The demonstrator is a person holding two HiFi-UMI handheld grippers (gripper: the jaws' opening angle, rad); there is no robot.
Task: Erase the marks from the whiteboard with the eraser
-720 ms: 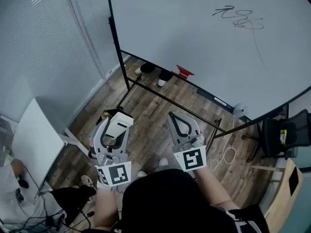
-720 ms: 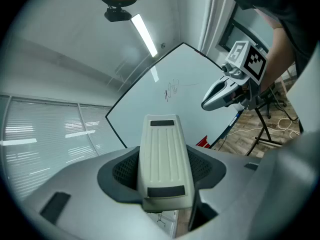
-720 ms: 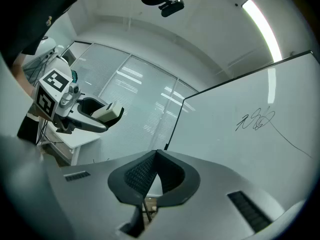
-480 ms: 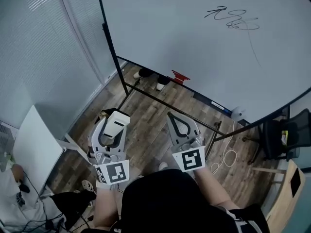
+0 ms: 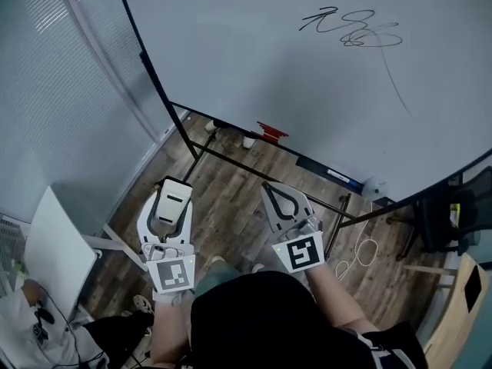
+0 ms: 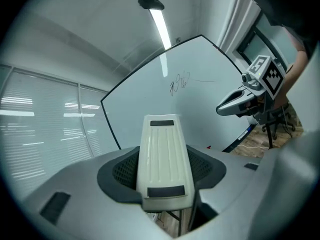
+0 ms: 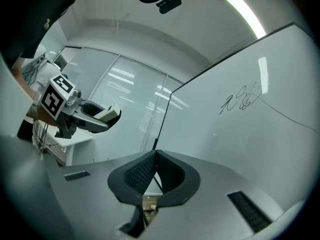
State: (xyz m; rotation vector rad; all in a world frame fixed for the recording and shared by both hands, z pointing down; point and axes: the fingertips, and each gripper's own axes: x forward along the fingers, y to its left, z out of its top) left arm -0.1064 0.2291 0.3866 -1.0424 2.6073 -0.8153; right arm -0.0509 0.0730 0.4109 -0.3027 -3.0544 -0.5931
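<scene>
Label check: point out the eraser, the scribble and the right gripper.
eraser [image 6: 164,159], left gripper view, ribbed top face.
scribble [image 5: 355,30], head view, middle loops.
right gripper [image 7: 156,154], right gripper view, meeting jaw tips.

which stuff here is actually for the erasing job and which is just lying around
For the job:
- eraser, clamped in the left gripper
- whiteboard
- scribbled marks
- right gripper, shut and empty

Lying about:
- red object and marker pen on the board's tray
- cable on the floor
- black chair
- white table

Cream eraser [image 6: 164,151] between jaws of the left hand-held gripper [image 6: 163,176], scribbled whiteboard [image 6: 200,84] beyond.
</scene>
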